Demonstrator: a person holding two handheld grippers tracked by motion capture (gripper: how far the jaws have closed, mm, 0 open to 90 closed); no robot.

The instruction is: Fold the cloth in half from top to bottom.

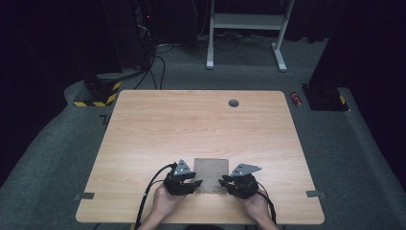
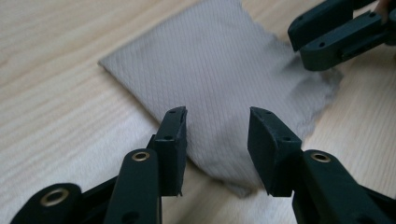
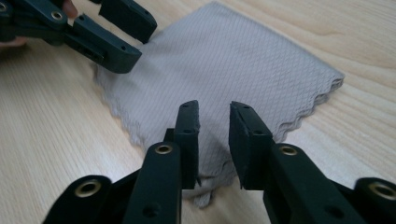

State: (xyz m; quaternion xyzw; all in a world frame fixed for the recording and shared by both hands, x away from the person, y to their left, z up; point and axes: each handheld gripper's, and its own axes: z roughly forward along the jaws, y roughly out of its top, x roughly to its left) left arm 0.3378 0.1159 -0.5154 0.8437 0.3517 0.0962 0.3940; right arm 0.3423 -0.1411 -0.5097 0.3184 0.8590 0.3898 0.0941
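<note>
Left claw (image 2: 217, 135) hides the cloth's (image 2: 224, 70) near corner.

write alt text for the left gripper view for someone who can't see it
A folded grey cloth lies flat on a light wooden table, with the left gripper over its near corner, jaws apart and not pinching it. The right gripper reaches in at the cloth's far corner, top right.

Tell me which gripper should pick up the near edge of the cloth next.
Probably the right gripper: its jaws stand open over the cloth's scalloped near corner. The left gripper is open over its own near corner too, so the difference is small.
</note>
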